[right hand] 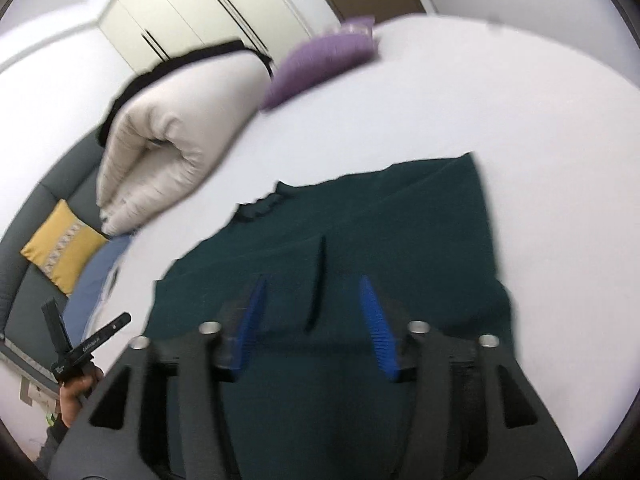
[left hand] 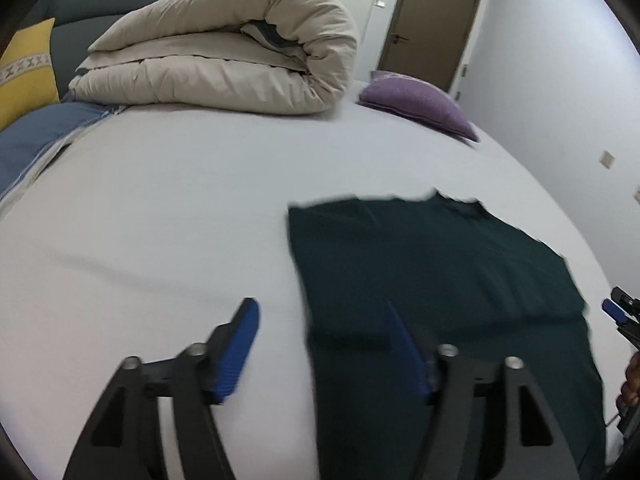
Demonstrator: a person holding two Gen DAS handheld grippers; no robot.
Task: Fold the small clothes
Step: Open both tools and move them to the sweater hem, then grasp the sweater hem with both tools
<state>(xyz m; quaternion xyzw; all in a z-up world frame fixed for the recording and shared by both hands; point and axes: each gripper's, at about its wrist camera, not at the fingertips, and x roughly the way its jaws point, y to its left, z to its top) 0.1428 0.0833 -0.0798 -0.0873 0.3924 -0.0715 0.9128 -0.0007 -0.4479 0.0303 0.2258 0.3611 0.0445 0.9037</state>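
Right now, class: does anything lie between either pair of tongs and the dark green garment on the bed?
Nothing visible does. The left tongs and right tongs are both open above the dark green garment, spread on the white bed.

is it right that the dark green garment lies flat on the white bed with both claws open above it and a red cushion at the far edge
Not quite: the cushion at the far edge is purple, not red, as the left wrist view shows. The rest holds: the dark green garment lies flat on the white bed, with the left claw and right claw open.
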